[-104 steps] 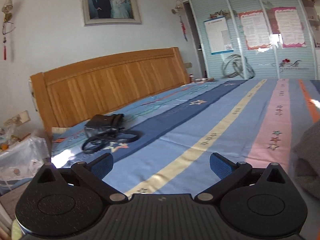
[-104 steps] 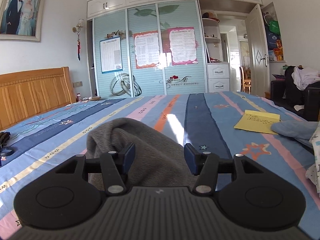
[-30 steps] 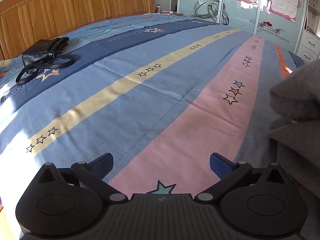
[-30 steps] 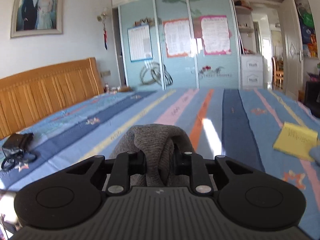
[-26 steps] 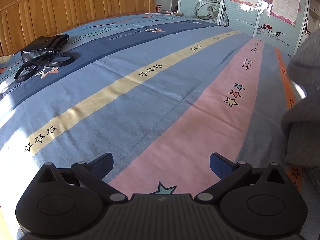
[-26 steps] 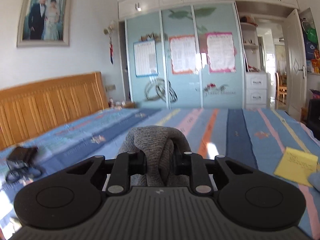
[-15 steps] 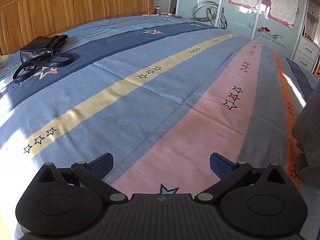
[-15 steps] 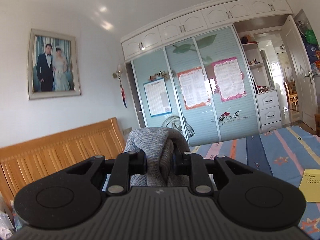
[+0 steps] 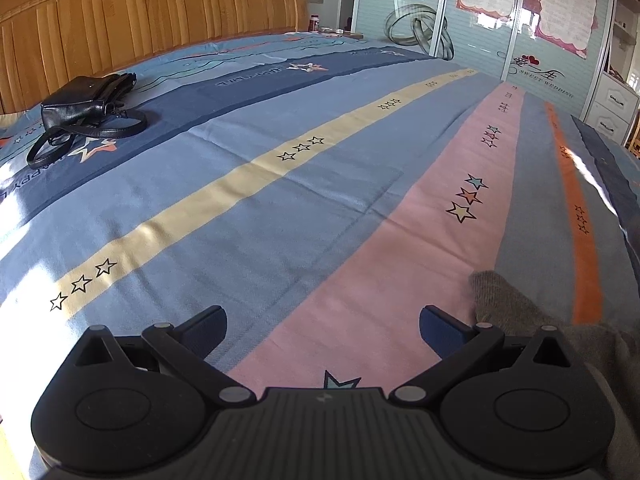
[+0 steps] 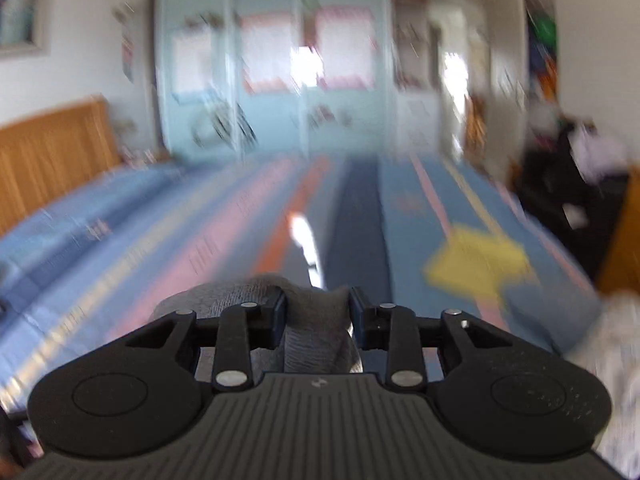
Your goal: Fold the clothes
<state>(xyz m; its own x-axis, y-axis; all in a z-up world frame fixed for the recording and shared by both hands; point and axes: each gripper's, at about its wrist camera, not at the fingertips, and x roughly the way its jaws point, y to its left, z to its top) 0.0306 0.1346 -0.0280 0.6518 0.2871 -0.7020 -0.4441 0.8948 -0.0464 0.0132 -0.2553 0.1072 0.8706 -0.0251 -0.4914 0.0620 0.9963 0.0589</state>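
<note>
Right gripper: letting go, jaws opening, soft grey sweater bunched between them, low over the striped bed, likely to lay it flat for folding. Left gripper: spread wide and empty, waiting just beside one grey corner on the pink stripe.

Bunched grey knit garment on bed

grey knit cloth, matt woven bedsheet, glossy leather bag, ribbed wooden headboard.
</note>
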